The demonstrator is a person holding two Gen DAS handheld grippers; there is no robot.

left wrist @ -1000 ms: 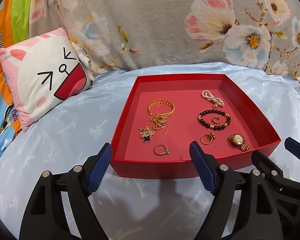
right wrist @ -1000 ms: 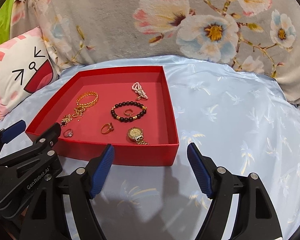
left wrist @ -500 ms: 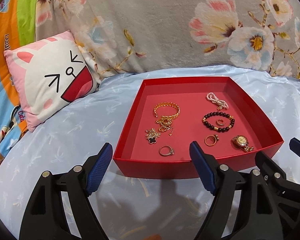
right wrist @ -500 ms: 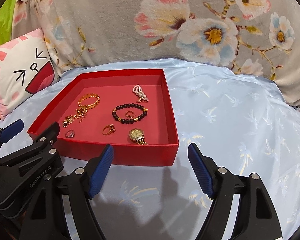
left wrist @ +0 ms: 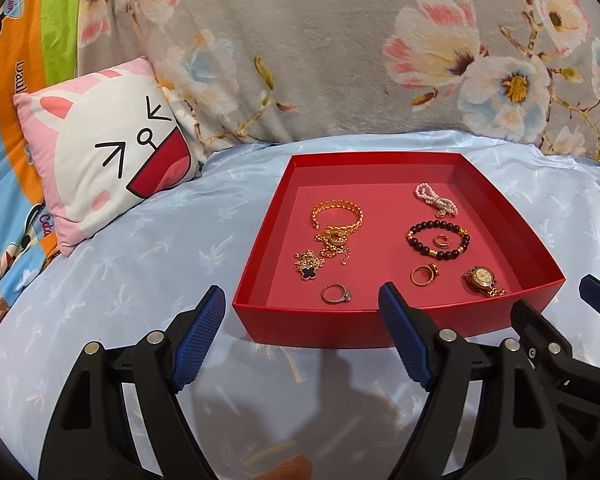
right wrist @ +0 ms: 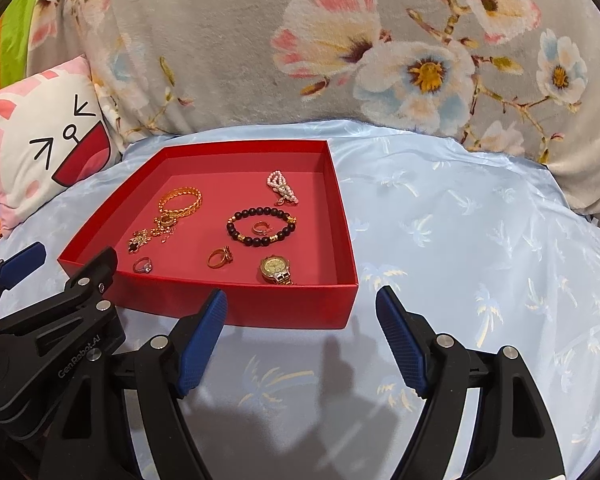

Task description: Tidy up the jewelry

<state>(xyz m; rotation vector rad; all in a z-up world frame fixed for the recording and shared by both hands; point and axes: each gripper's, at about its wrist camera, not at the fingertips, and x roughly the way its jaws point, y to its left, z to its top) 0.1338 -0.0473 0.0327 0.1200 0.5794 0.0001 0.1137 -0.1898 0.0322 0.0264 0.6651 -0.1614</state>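
- Since the earlier frames, both cameras sit slightly farther back from the tray (left wrist: 320, 326); the cat pillow (left wrist: 104, 156) shows more fully in the left view.
- Left hand-held gripper (left wrist: 302, 340): released, holding nothing, just short of the tray's near wall.
- Right hand-held gripper (right wrist: 300, 338): released, holding nothing, before the tray's near right corner.
- Tray: red, resting on the blue bed sheet (right wrist: 460, 240).
- Inside the tray: gold bangle (left wrist: 336, 216), chains (left wrist: 320, 252), pearl strand (left wrist: 436, 200), black bead bracelet (left wrist: 420, 244) around a small ring (left wrist: 441, 241), two rings (left wrist: 336, 294) (left wrist: 423, 275), watch (left wrist: 482, 280).
- Floral blanket (left wrist: 320, 48) behind.
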